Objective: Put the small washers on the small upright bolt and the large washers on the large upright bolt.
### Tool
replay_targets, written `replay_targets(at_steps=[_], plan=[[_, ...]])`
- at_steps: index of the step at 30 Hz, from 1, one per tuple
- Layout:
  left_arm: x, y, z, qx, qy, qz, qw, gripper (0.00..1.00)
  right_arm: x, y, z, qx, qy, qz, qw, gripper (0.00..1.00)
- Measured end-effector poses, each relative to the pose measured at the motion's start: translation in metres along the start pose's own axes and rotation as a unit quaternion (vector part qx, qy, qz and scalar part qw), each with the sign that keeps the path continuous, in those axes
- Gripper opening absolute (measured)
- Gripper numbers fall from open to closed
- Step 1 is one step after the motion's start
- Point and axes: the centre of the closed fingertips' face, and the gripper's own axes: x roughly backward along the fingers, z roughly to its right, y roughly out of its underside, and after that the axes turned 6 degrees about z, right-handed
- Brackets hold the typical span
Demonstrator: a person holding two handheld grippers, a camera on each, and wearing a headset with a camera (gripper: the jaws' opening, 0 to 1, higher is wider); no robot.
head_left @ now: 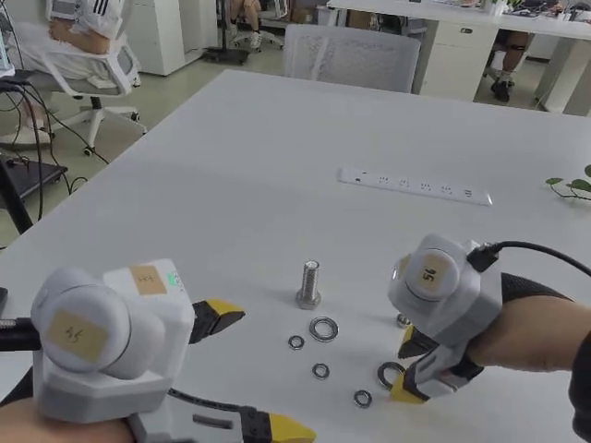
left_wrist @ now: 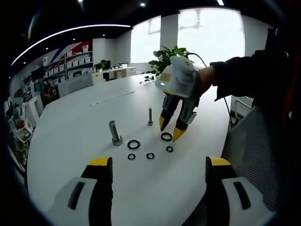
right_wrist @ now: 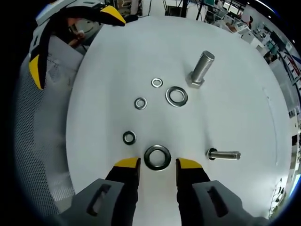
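Large grey steel washer: flat on the white tabletop, in the gap at the yellow tips of the right gripper, whose jaws stand apart and are not clamped on it.
Small slim steel bolt: upright, near that washer.
Second large washer: flat, just beside the base of the large thick steel bolt, which stands upright.
Three small dark washers: loose on the tabletop, strung out beside the two large ones.
Left gripper: jaws wide apart, holding nothing, well back from the set.
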Motion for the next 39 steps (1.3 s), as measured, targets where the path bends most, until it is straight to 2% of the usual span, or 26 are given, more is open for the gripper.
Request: replay_targets(at_steps=[19,39], plan=[[0.0001,-0.002,-0.0009,0.0,-0.003,0.005,1.0,0.81,-0.002,-0.0013,-0.0007,-0.025,-0.009,0.002,0.9997,0.28],[-0.0001,-0.0021,-0.0003,0.002,-0.002,0.004,1.0,0.8,-0.0015,-0.002,-0.0015,-0.008,-0.012,-0.006,0.9999,0.24]])
